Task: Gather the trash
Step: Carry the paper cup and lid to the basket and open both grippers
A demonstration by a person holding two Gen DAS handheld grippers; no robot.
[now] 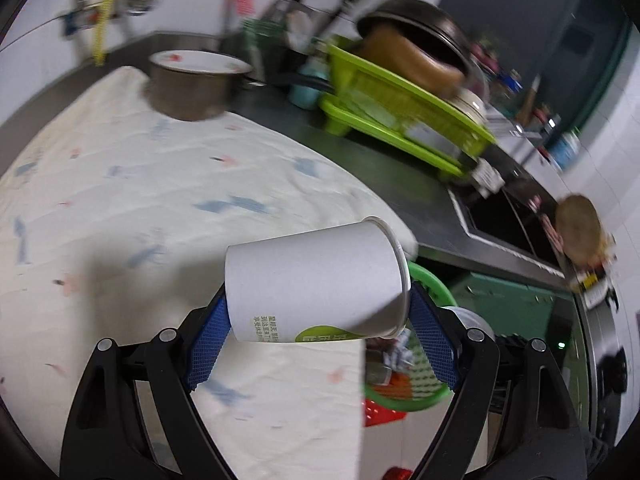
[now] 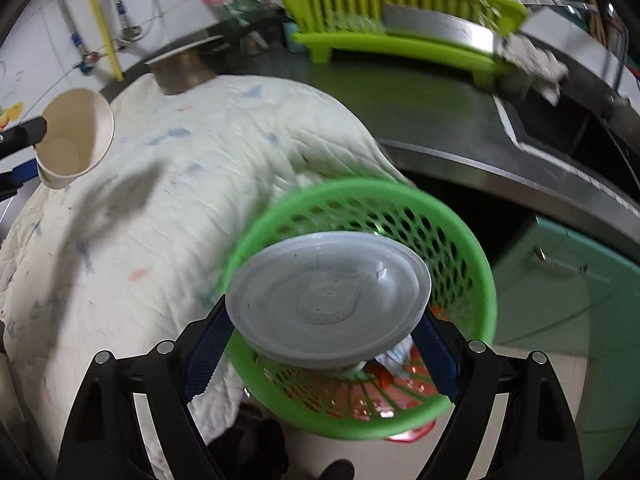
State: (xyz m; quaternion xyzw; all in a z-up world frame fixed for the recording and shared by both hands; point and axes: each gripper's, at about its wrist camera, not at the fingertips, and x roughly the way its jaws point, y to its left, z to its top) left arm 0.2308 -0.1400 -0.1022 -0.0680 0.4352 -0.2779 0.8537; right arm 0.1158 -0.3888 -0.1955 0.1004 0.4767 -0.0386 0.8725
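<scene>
1. Left gripper [image 1: 318,328]: jaws clamped on a white paper cup [image 1: 316,280], blue pads pressed against its base end and its rim end. Cup lies on its side, mouth toward the right, green label and small print on the underside.
2. Same cup seen from the right wrist view at far left: open mouth faces the camera, inside looks empty, black finger tip against its rim.
3. Right gripper [image 2: 322,336]: jaws clamped on a translucent grey plastic lid [image 2: 328,300], pads gripping opposite edges. Lid is tilted, flat face toward the camera, speckled with small dark marks.
4. Lid sits directly over the mouth of a green mesh basket [image 2: 460,240], covering much of the opening. Whether lid touches the rim: cannot tell.
5. Inside the basket: crumpled white paper [image 2: 396,354] and something red-orange at the bottom. Left wrist view shows the basket [image 1: 428,396] just below and right of the held cup, beyond the cloth's edge.
6. Below both grippers: pale quilted cloth [image 1: 140,184] with faint blue and pink prints, spread over the counter.
7. At the cloth's far edge: metal pot [image 1: 188,92] with a patterned plate on top.
8. Further back on the dark counter [image 1: 380,168]: lime-green dish rack [image 1: 400,108] holding a dark pan and brown ware. Background blurred.
</scene>
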